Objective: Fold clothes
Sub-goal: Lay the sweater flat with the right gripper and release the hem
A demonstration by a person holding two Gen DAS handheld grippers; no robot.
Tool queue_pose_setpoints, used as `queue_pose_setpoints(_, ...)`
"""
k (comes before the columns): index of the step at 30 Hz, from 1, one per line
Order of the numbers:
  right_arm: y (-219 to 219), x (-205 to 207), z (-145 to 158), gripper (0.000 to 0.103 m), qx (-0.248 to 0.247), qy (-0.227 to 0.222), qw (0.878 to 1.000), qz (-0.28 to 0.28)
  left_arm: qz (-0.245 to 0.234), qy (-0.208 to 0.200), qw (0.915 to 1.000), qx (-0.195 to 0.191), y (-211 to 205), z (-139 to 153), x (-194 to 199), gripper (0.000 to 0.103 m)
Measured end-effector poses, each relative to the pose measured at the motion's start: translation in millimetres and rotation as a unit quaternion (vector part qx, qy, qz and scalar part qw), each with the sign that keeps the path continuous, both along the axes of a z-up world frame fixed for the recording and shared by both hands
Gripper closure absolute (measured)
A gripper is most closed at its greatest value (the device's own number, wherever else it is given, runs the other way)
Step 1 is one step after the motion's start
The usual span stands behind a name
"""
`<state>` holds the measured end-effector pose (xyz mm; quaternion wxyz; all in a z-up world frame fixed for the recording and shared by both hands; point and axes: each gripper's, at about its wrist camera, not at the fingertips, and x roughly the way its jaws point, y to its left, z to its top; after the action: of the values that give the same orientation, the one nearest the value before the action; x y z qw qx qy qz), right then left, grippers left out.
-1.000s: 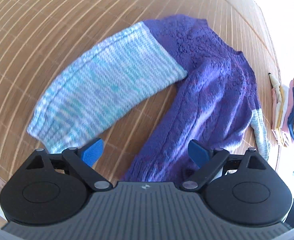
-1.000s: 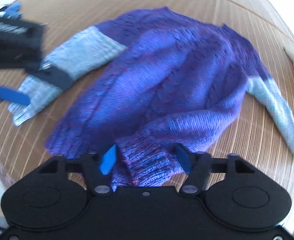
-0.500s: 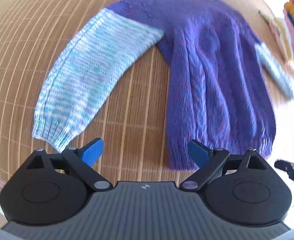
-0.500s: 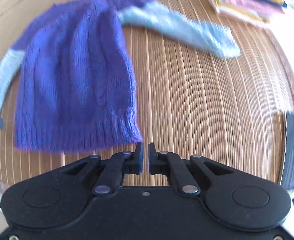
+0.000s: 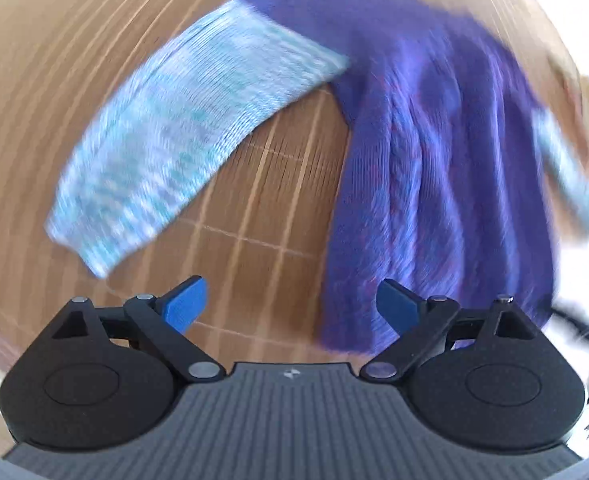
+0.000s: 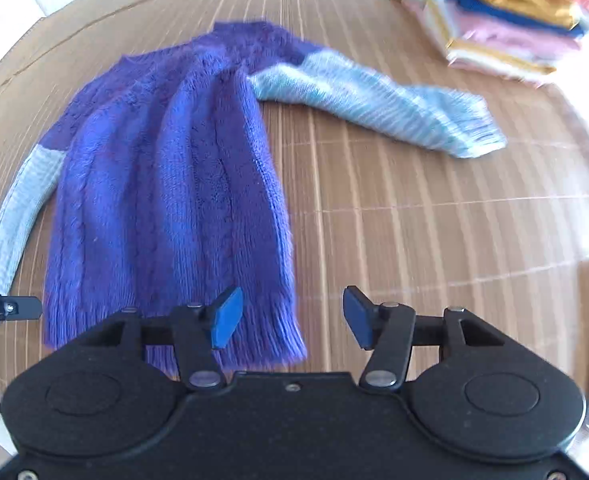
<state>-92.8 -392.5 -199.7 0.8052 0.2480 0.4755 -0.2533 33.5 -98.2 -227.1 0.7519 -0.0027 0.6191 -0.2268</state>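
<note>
Between your right tongs (image 6: 290,316) nothing is held; the jaws are opening just above the sweater's (image 6: 166,184) bottom edge. Your left tongs (image 5: 292,306) are wide open and empty too. That purple sweater lies flat on the bamboo mat (image 6: 414,208), pale blue sleeves (image 6: 378,104) spread out. Folded clothes (image 6: 506,16) sit far behind.
</note>
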Motion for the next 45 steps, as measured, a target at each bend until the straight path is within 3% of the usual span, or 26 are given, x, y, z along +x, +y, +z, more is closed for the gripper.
queue_pose_setpoints(4, -0.3, 6.9, -2.5, 0.046, -0.005, 0.003, 1.000, 0.017, 0.095, 0.047, 0.9885, -0.108, 21.8, 5.2, 12.9, 0.009)
queue_pose_setpoints(6, 9.3, -3.1, 10.0, 0.046, -0.026, -0.016, 0.999, 0.025, 0.128, 0.055, 0.9808, -0.137, 32.9, 8.0, 22.4, 0.009)
queue_pose_setpoints(9, 31.2, -1.7, 23.3, 0.045, -0.007, -0.061, 0.996, 0.072, 0.164, 0.059, 0.9731, -0.150, 47.8, 11.9, 38.5, 0.009)
queue_pose_setpoints(13, 73.5, 30.0, 20.3, 0.044, 0.063, -0.096, 0.979, 0.169, 0.163, 0.030, 0.9780, -0.127, 68.2, 21.1, 54.8, 0.009)
queue_pose_setpoints(15, 97.2, 54.8, 14.5, 0.036, 0.076, -0.091, 0.970, 0.212, 0.153, 0.022, 0.9810, -0.116, 76.0, 21.3, 61.0, 0.009)
queue_pose_setpoints(20, 150.6, 107.9, -4.8, 0.031, 0.029, -0.026, 0.961, 0.274, 0.130, 0.007, 0.9879, -0.085, 83.0, 14.4, 72.8, 0.009)
queue_pose_setpoints(22, 162.4, 117.4, -12.5, 0.038, -0.010, 0.006, 0.958, 0.285, 0.119, -0.003, 0.9902, -0.073, 83.6, 9.5, 76.3, 0.009)
queue_pose_setpoints(23, 164.5, 118.6, -14.1, 0.057, -0.024, 0.017, 0.959, 0.283, 0.114, -0.010, 0.9913, -0.064, 81.9, 5.7, 78.9, 0.009)
queue_pose_setpoints(24, 164.7, 115.4, -11.5, 0.083, -0.029, 0.023, 0.961, 0.273, 0.108, -0.017, 0.9927, -0.052, 81.2, 2.3, 81.2, 0.009)
queue_pose_setpoints(29, 97.3, 87.7, 18.9, 0.087, 0.060, -0.027, 0.991, 0.115, 0.095, -0.060, 0.9929, 0.040, 81.7, -12.5, 97.8, 0.009)
queue_pose_setpoints(32, 57.0, 62.9, 30.8, 0.086, 0.028, -0.025, 0.999, 0.019, 0.090, -0.063, 0.9909, 0.078, 90.7, -23.7, 110.4, 0.009)
queue_pose_setpoints(35, 32.0, 56.2, 20.1, 0.082, -0.028, 0.046, 0.998, -0.021, 0.079, -0.065, 0.9915, 0.081, 101.1, -26.9, 121.3, 0.009)
queue_pose_setpoints(38, 27.6, 54.7, 24.3, 0.076, -0.035, 0.052, 0.998, -0.015, 0.051, -0.083, 0.9911, 0.091, 105.2, -25.8, 130.3, 0.009)
queue_pose_setpoints(42, 66.2, 58.8, 52.9, 0.048, -0.091, -0.006, 0.995, 0.051, 0.058, -0.072, 0.9920, 0.085, 113.3, -28.1, 144.8, 0.009)
queue_pose_setpoints(45, 93.4, 80.5, 42.5, 0.043, -0.130, 0.032, 0.982, 0.135, 0.054, -0.076, 0.9916, 0.089, 114.5, -27.0, 151.9, 0.009)
